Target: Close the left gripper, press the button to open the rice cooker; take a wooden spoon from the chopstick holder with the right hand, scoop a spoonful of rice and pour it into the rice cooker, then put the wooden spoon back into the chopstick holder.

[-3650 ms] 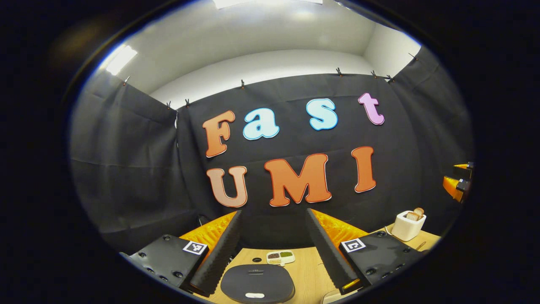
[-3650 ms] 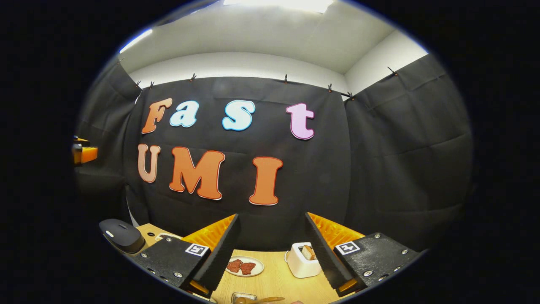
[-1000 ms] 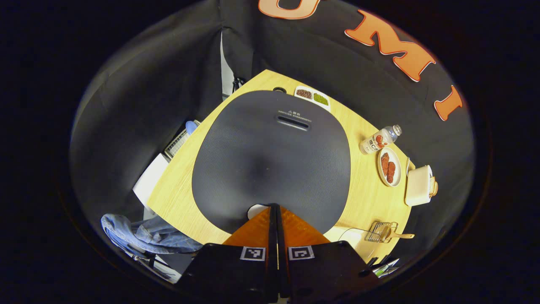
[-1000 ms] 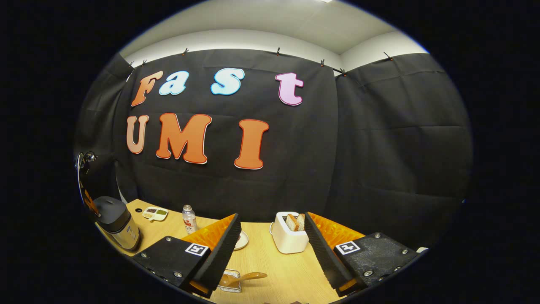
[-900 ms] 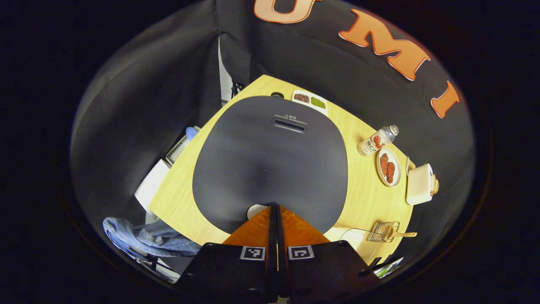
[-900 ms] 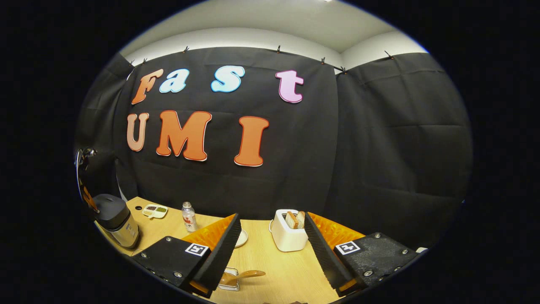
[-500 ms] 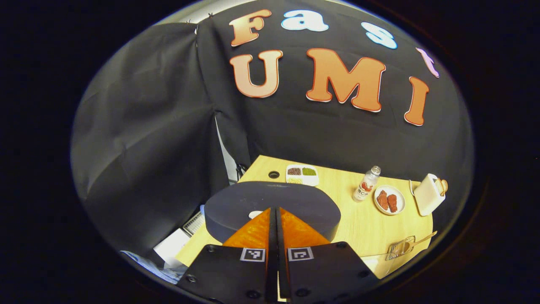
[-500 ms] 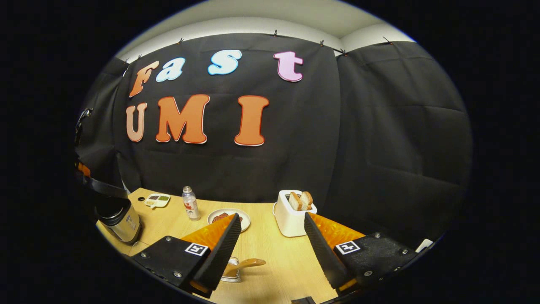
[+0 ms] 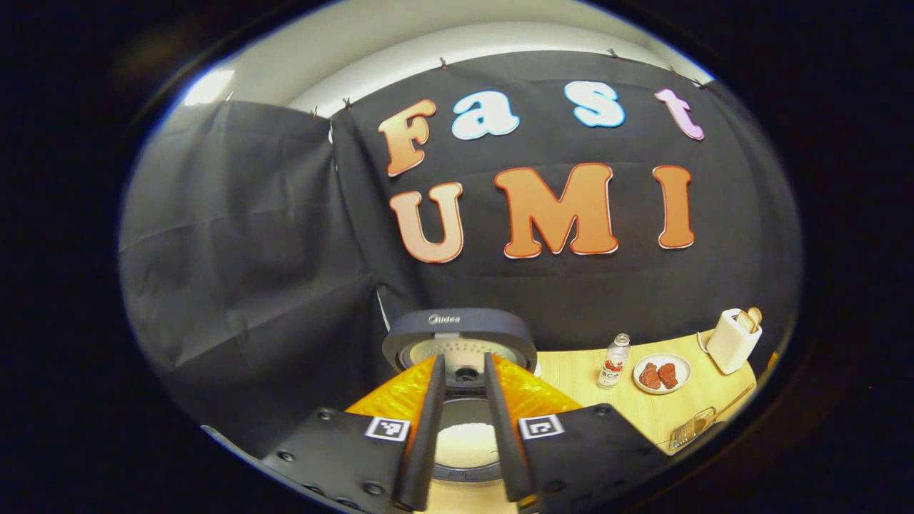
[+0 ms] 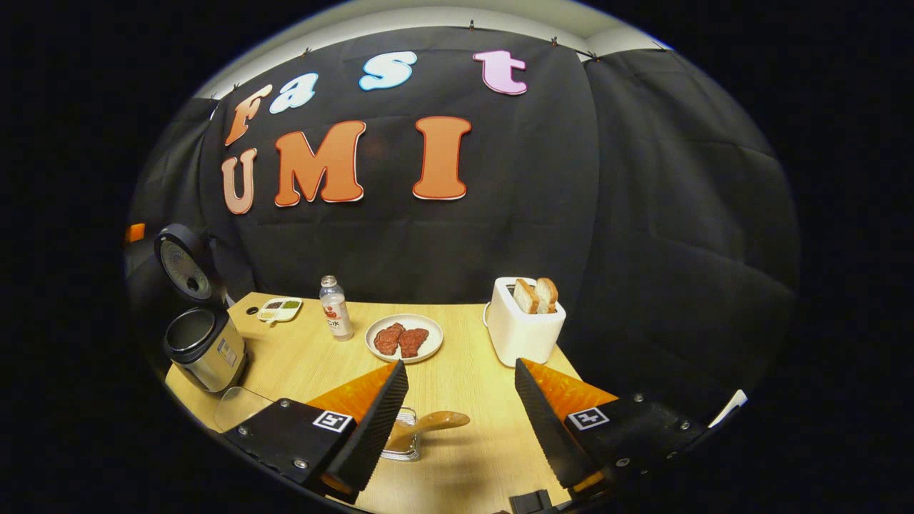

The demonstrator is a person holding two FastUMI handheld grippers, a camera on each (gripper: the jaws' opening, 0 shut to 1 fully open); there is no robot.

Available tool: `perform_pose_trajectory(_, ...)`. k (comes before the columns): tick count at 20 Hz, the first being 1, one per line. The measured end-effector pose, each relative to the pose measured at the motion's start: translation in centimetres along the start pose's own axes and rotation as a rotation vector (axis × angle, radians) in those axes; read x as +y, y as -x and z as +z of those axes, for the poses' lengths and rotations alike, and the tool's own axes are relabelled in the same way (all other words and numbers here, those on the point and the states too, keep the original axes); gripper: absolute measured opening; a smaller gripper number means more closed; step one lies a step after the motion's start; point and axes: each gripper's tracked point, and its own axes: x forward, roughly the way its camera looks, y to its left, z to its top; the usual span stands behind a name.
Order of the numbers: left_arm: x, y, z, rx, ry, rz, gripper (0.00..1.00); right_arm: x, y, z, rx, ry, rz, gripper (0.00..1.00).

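Rice cooker (image 10: 203,335) lid stood open; left gripper (image 9: 465,435) slightly parted, empty; right gripper (image 10: 457,414) wide, empty; wooden spoon (image 10: 428,422) untouched in chopstick holder (image 10: 403,439); scooping left.

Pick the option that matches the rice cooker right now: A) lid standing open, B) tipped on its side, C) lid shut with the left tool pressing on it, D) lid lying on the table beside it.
A: in the right gripper view the rice cooker stands upright on the table with its lid swung up behind the pot.
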Motion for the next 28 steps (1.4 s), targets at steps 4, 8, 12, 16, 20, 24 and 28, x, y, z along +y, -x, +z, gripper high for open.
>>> perform_pose_trajectory(4,-1.5,3.0,1.9,-0.067,-0.025,-0.005,0.84,0.0,-2.4,-2.6,0.07,-0.037,0.023,0.94)
perform_pose_trajectory(8,-1.5,5.7,3.3,-0.093,-0.029,0.008,0.76,0.2,-4.9,-5.6,0.145,-0.069,0.053,0.94)
perform_pose_trajectory(12,0.3,7.7,4.7,-0.092,-0.015,0.071,0.93,1.2,-6.5,-8.5,0.223,-0.112,0.089,0.94)
perform_pose_trajectory(16,1.9,9.3,4.7,-0.08,-0.008,0.144,0.93,2.4,-7.0,-11.6,0.288,-0.166,0.124,0.94)
perform_pose_trajectory(20,2.9,11.0,4.5,-0.085,-0.005,0.182,0.93,3.7,-7.7,-13.5,0.322,-0.23,0.17,0.93)
perform_pose_trajectory(24,4.0,11.2,4.0,-0.085,0.021,0.2,0.93,5.4,-8.2,-13.0,0.299,-0.263,0.218,0.66)
perform_pose_trajectory(28,5.1,10.3,3.5,-0.084,0.041,0.202,0.93,6.2,-8.1,-12.2,0.284,-0.326,0.199,0.23)
